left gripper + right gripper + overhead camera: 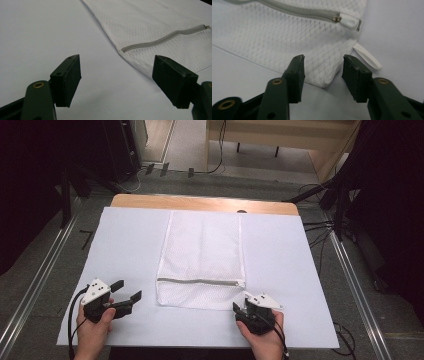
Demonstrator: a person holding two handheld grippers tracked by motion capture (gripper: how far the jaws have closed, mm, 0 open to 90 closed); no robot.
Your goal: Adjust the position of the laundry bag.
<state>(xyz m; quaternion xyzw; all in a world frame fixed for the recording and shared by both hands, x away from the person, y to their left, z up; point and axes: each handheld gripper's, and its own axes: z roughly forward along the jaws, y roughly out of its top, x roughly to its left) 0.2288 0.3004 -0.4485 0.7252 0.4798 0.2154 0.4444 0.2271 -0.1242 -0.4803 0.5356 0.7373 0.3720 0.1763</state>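
As seen from the high view, the mesh laundry bag lies flat mid-table, long axis running away from the person, zipper across its near end; the right gripper sits at its near right corner, the left gripper well apart. Left gripper view: jaws wide apart, empty, bag ahead and right. Right gripper view: jaws half apart, straddling the corner, not yet pressing; loop tab beside.

Readable text: none.
Mesh bag: no label, brand or number legible.
Zipper: no marking legible.
Table sheet: blank, no print.
Gripper bodies: no lettering legible.
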